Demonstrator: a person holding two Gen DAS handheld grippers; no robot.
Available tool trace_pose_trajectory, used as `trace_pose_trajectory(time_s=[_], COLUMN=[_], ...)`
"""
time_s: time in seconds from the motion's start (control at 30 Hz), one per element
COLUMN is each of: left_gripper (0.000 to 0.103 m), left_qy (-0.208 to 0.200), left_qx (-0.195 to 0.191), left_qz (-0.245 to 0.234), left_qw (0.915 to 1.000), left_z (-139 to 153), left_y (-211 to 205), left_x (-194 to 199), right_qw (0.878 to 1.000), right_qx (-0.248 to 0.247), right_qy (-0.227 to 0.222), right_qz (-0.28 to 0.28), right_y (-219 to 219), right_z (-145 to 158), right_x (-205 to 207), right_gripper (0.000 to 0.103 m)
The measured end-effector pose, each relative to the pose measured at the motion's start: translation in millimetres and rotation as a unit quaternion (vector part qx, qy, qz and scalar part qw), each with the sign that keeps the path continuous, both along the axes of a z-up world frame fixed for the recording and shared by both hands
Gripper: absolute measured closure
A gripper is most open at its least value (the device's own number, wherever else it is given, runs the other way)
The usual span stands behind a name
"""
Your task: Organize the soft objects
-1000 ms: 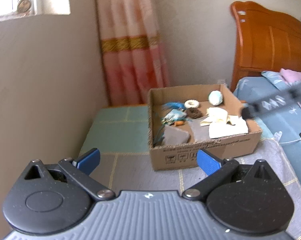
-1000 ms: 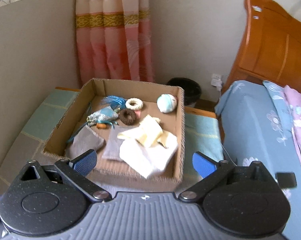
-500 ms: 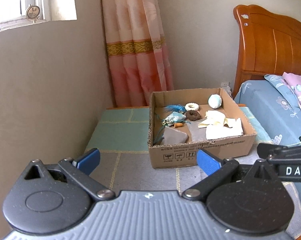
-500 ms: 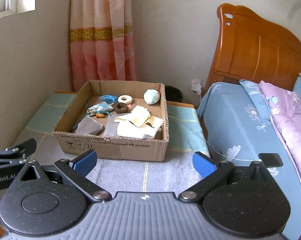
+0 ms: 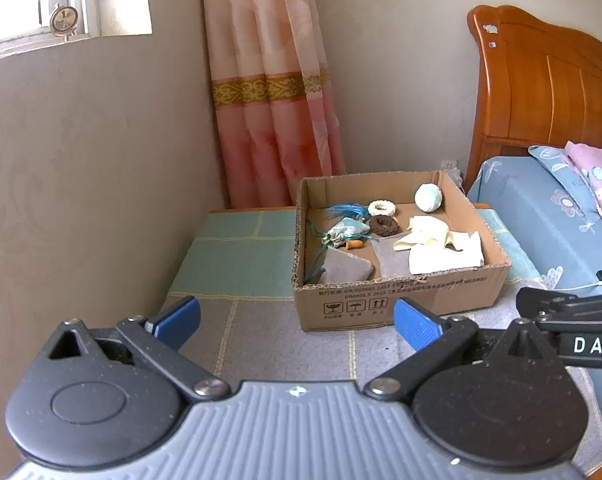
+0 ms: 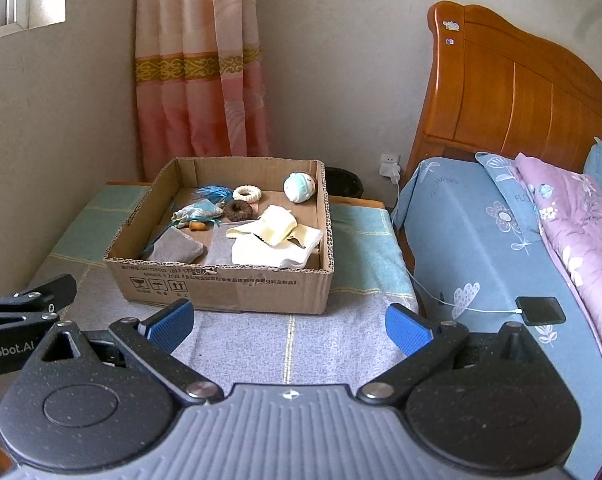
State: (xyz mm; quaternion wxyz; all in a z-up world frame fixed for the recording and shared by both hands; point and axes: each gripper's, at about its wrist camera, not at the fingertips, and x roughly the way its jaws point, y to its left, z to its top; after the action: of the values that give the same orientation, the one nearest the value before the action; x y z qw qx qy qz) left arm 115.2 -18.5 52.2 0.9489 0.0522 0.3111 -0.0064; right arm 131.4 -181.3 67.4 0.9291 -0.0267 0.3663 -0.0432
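A shallow cardboard box [image 5: 397,304] [image 6: 229,284] stands on a cloth-covered table. It holds a white cloth [image 6: 273,256], a yellow cloth [image 6: 275,226], grey cloths [image 6: 175,246], a brown ring [image 6: 238,210], a white ring [image 6: 247,193], a pale green ball [image 6: 299,187] and a blue tasselled pouch [image 6: 197,212]. My left gripper [image 5: 297,320] is open and empty, in front of the box. My right gripper [image 6: 287,322] is open and empty, also short of the box's near wall.
The table's checked cloth [image 6: 285,340] lies between the grippers and the box. A bed with blue sheet [image 6: 481,240] and wooden headboard [image 6: 501,92] is on the right, with a charging phone [image 6: 541,311]. A curtain [image 5: 273,92] and wall are behind.
Both grippers have pulled back and away from the box, which now looks smaller and farther. The right gripper moved off from above the box. Each gripper's side now shows in the other's view.
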Motion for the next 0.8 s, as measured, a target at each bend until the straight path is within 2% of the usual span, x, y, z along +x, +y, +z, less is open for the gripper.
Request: trace_pose_trajectory(time_s=[0.8], left_gripper=[0.001], left_qy=[-0.005], left_qx=[0.002], left_qz=[0.002], left_qw=[1.0000], left_z=[2.5], left_y=[0.5], left_x=[-0.6], right_qw=[1.000], right_qx=[0.000], right_qy=[-0.005], right_qz=[-0.003], right_y=[-0.7], right_z=[2.1], right_x=[-3.1], right_gripper=[0.000])
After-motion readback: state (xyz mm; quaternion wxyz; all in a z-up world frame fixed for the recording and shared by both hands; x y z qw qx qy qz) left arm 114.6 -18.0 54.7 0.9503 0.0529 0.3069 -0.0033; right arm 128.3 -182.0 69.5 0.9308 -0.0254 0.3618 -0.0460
